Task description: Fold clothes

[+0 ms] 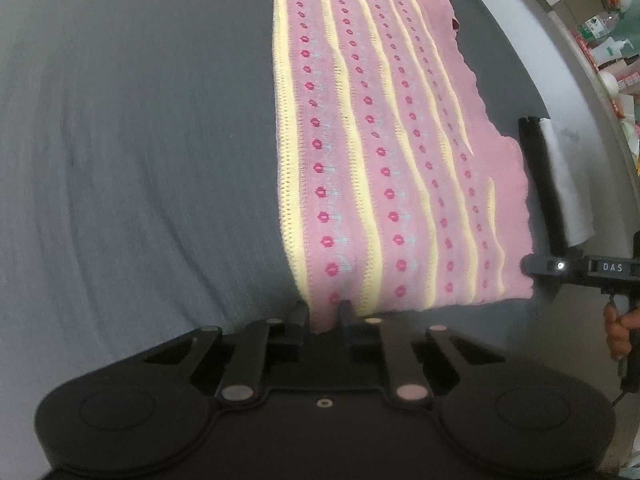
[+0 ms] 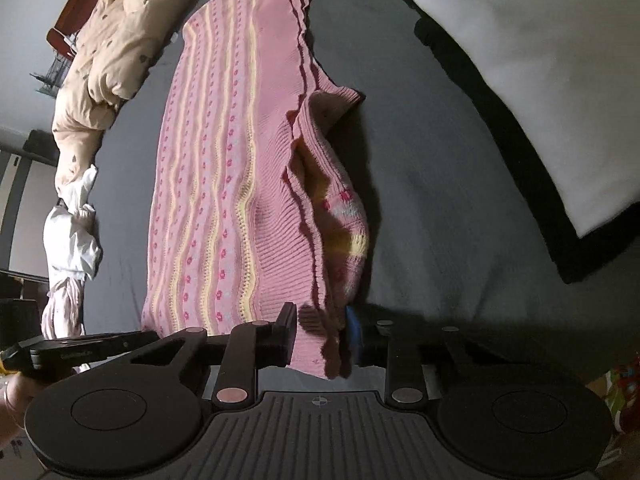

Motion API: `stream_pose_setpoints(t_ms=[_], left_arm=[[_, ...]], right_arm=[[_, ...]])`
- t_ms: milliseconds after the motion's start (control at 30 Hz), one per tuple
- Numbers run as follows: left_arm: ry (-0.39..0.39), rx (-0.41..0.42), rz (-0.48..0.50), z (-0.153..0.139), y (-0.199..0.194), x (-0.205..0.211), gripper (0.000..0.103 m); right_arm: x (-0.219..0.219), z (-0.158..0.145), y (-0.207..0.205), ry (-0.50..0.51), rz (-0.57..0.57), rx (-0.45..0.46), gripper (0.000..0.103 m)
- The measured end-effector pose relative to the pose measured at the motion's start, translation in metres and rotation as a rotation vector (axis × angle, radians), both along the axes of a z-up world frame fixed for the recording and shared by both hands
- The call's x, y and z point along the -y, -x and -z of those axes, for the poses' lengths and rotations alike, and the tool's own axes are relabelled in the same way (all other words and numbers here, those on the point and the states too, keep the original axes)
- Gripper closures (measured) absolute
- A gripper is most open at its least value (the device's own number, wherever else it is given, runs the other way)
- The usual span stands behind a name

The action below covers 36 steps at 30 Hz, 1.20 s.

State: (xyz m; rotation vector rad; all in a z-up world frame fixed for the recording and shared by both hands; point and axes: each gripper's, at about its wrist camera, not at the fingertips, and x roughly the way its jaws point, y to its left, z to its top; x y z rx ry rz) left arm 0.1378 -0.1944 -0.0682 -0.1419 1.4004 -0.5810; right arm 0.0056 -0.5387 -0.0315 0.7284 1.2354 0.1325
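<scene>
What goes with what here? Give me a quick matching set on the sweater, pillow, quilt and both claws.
Things:
1. pink sweater
2. white pillow
3. beige quilt
4. left claw

Descriptions:
A. bunched up at the bed's far left edge
B. shut on the striped hem
C. spread out on the grey sheet
D. lying right of the sweater

Pairs: 1-C, 2-D, 3-A, 4-B. The right claw also grips the sweater.
</scene>
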Motion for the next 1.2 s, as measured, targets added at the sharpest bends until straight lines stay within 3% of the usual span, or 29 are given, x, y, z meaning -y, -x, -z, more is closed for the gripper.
stream_pose_setpoints(t_ms=[167,233,467,600,800,967,1200], left_arm=[[-0.01,-0.026,-0.041,0.002,-0.003,-0.001,0.089],[-0.017,-0.022,-0.054,0.0,-0.003,-0.001,0.09],[0.011,-0.026,-0.117,-0.028,-0.007,-0.006,0.091],[0.046,0.021,-0.147,-0.053,-0.026,-0.005,0.091],[0.085,0.125,-0.225,-0.078,-0.077,0.007,0.091],[0.078,0.172,-0.314,-0.07,-0.124,0.019,0.091],[0.008,0.131,-0.412,-0.026,-0.167,0.03,0.09]], right_arm=[[0.001,0.007,-0.004,-0.053,0.022,0.01,0.076],[0.002,0.008,-0.006,-0.075,0.015,0.015,0.091],[0.014,-0.013,-0.018,-0.18,0.002,-0.026,0.091],[0.025,-0.03,-0.043,-0.264,0.033,-0.023,0.091],[0.041,-0.037,-0.108,-0.309,0.073,-0.003,0.091],[0.053,-0.022,-0.158,-0.328,0.187,-0.025,0.091],[0.058,0.011,-0.208,-0.242,0.281,-0.098,0.09]])
